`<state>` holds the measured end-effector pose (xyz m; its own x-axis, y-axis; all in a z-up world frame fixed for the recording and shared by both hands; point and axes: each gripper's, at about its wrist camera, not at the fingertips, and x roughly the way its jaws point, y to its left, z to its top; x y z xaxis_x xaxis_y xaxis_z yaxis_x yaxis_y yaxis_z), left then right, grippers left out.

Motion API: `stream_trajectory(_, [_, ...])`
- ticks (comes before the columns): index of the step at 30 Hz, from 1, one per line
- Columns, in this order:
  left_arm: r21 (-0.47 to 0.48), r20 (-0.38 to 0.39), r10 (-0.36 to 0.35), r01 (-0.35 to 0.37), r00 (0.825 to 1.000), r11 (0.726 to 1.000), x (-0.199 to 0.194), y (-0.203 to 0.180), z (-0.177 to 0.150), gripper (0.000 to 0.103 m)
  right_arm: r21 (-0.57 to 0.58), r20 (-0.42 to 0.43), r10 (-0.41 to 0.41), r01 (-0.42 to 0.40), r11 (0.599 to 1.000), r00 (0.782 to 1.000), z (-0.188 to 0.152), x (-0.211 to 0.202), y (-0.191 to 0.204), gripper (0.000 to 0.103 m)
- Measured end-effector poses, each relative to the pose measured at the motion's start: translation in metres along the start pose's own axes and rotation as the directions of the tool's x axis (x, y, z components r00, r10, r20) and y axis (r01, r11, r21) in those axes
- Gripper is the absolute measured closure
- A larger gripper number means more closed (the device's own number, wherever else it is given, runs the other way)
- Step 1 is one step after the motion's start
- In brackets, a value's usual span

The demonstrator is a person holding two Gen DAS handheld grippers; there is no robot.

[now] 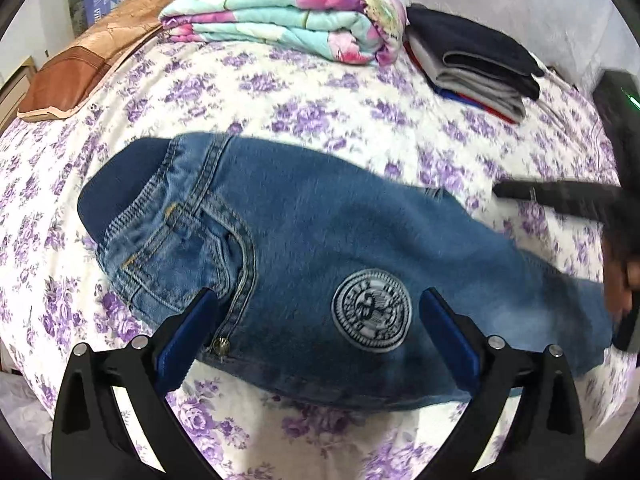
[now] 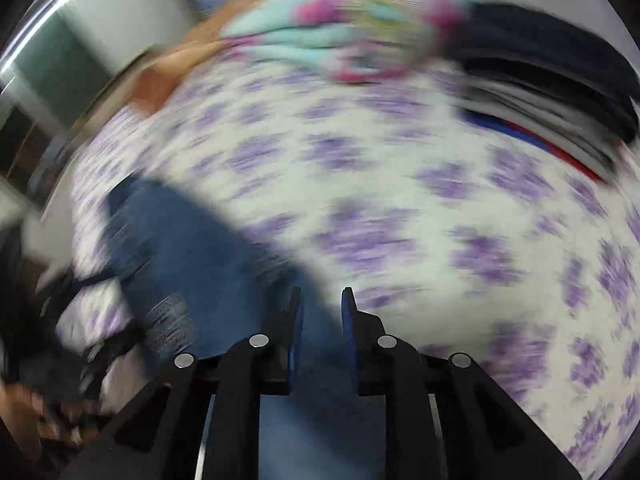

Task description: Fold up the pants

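Observation:
Blue jeans [image 1: 320, 232] lie folded lengthwise on the floral bed sheet [image 1: 320, 100], dark waistband [image 1: 120, 184] to the left and a round patch [image 1: 372, 310] facing up. My left gripper [image 1: 318, 300] hovers over their near edge with its jaws wide apart and nothing between them. The right gripper [image 1: 504, 191] comes in from the right, blurred, above the leg end, with a hand [image 1: 616, 280] behind it. In the blurred right wrist view, the right gripper [image 2: 322, 300] shows a narrow gap between its pads with no cloth pinched. The jeans [image 2: 192, 248] lie below it to the left.
A folded floral quilt [image 1: 288, 12] lies at the back of the bed. A stack of folded clothes [image 1: 480, 68] sits to its right, and a brown pillow [image 1: 88, 52] at the back left. A dark device with a green light [image 1: 624, 96] is at the right edge.

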<state>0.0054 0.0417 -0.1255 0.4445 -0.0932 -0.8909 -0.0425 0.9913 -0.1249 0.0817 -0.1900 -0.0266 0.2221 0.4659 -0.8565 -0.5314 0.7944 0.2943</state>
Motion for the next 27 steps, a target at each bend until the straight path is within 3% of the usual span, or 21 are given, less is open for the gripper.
stream_trajectory(2, [-0.006, -0.022, 0.021, -0.021, 1.000, 1.000, 0.010, -0.001, 0.004, 0.005, -0.056, -0.026, 0.073, -0.074, 0.996, 0.997, -0.006, 0.011, 0.022, 0.068])
stream_trajectory(3, [-0.009, -0.037, 0.036, -0.036, 0.999, 0.999, 0.016, 0.000, 0.005, 0.005, -0.095, -0.050, 0.001, -0.005, 0.995, 0.999, -0.011, 0.024, 0.023, 0.065])
stream_trajectory(4, [-0.013, -0.083, 0.066, -0.067, 0.994, 0.998, 0.032, 0.004, 0.004, 0.004, -0.107, -0.071, -0.071, 0.063, 0.992, 0.995, -0.014, 0.033, 0.016, 0.052])
stream_trajectory(5, [-0.004, -0.101, 0.069, -0.070, 0.992, 0.998, 0.041, 0.006, 0.003, 0.004, -0.074, -0.104, -0.118, 0.111, 0.991, 0.988, -0.022, 0.043, -0.008, 0.032])
stream_trajectory(6, [0.005, -0.097, 0.072, -0.072, 0.993, 0.997, 0.043, 0.006, 0.003, 0.004, 0.006, -0.123, -0.118, 0.120, 0.993, 0.985, -0.029, 0.042, -0.030, 0.023])
stream_trajectory(8, [0.013, -0.125, 0.115, -0.115, 0.985, 0.993, 0.037, -0.003, 0.010, 0.004, 0.106, -0.092, -0.090, 0.100, 0.989, 0.992, -0.041, 0.020, -0.053, 0.022])
stream_trajectory(9, [0.015, -0.127, 0.129, -0.128, 0.984, 0.992, 0.032, -0.007, 0.012, 0.005, 0.101, -0.039, -0.130, 0.134, 0.986, 0.991, -0.053, -0.006, -0.059, 0.022])
stream_trajectory(10, [0.020, -0.105, 0.126, -0.124, 0.986, 0.992, 0.022, -0.010, 0.013, 0.005, 0.090, -0.014, -0.175, 0.176, 0.980, 0.984, -0.063, -0.022, -0.062, 0.022])
stream_trajectory(12, [0.034, -0.057, 0.091, -0.089, 0.994, 0.995, 0.006, -0.018, 0.013, 0.005, 0.126, 0.039, -0.331, 0.324, 0.938, 0.943, -0.098, -0.067, -0.080, 0.020])
stream_trajectory(14, [0.029, -0.055, 0.065, -0.063, 0.996, 0.998, 0.001, -0.024, 0.012, 0.005, 0.224, 0.068, -0.345, 0.322, 0.920, 0.936, -0.137, -0.104, -0.103, 0.020])
stream_trajectory(15, [0.024, -0.058, 0.050, -0.048, 0.997, 0.999, 0.000, -0.029, 0.012, 0.005, 0.283, 0.073, -0.369, 0.336, 0.898, 0.926, -0.158, -0.121, -0.114, 0.020])
stream_trajectory(17, [0.016, -0.062, 0.006, -0.005, 0.998, 1.000, 0.002, -0.041, 0.007, 0.005, 0.414, 0.046, -0.478, 0.418, 0.808, 0.877, -0.212, -0.157, -0.143, 0.019])
stream_trajectory(19, [0.025, -0.090, -0.018, 0.020, 0.996, 0.999, 0.012, -0.055, -0.001, 0.005, 0.554, 0.006, -0.544, 0.450, 0.700, 0.839, -0.264, -0.186, -0.164, 0.019])
stream_trajectory(21, [0.065, -0.120, 0.027, -0.019, 0.992, 0.998, 0.027, -0.069, -0.010, 0.005, 0.644, -0.005, -0.557, 0.428, 0.634, 0.831, -0.305, -0.199, -0.178, 0.018])
stream_trajectory(22, [0.111, -0.122, 0.095, -0.081, 0.988, 0.990, 0.035, -0.073, -0.017, 0.005, 0.684, -0.033, -0.541, 0.414, 0.601, 0.840, -0.321, -0.194, -0.185, 0.017])
stream_trajectory(23, [0.174, -0.123, 0.179, -0.157, 0.976, 0.972, 0.047, -0.079, -0.024, 0.004, 0.709, -0.065, -0.495, 0.389, 0.589, 0.867, -0.333, -0.187, -0.193, 0.017])
stream_trajectory(25, [0.219, -0.102, 0.249, -0.223, 0.963, 0.950, 0.049, -0.089, -0.029, 0.004, 0.742, -0.023, -0.357, 0.256, 0.620, 0.934, -0.348, -0.173, -0.199, 0.017])
stream_trajectory(27, [0.188, -0.135, 0.265, -0.238, 0.955, 0.953, 0.048, -0.094, -0.024, 0.005, 0.780, -0.028, -0.276, 0.194, 0.595, 0.961, -0.350, -0.160, -0.200, 0.015])
